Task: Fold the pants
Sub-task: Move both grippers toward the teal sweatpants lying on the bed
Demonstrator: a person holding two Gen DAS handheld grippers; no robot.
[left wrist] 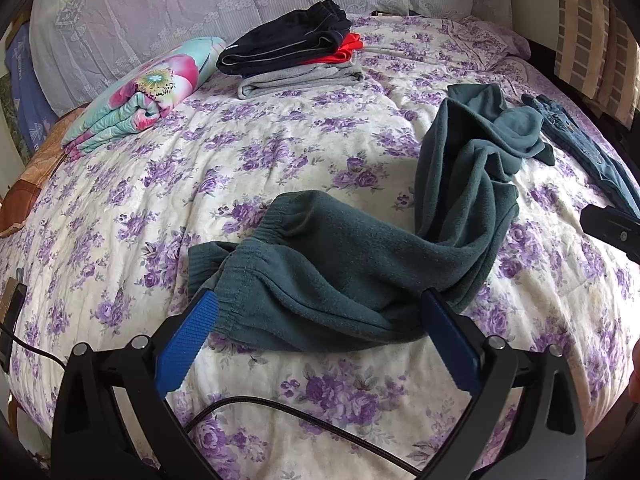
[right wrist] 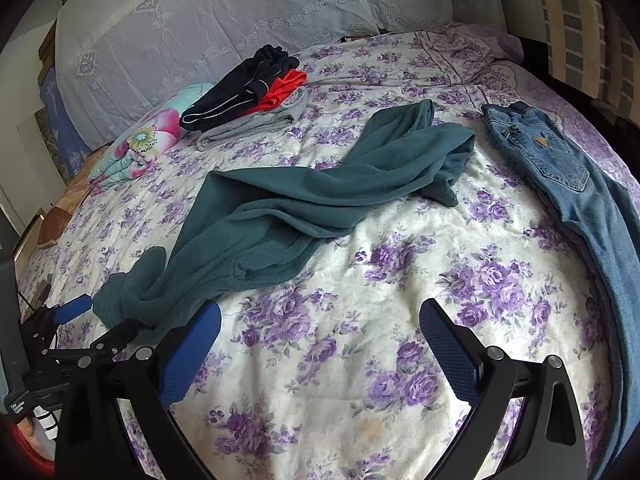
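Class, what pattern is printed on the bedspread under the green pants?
Purple flowers on a cream ground; the bedspread shows best in the right wrist view.

Soft, even daylight fills both views — bright on the floral bedspread (left wrist: 280,152), with only faint shadows under the teal pants (right wrist: 304,204). Everything is sharp, without glare. Fisheye distortion bulges the bed and darkens the corners — black vignetting at the edges.

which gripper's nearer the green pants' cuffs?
Left. The left gripper is open around the green pants at the cuffs; the right gripper is open over bare bedspread beside them.
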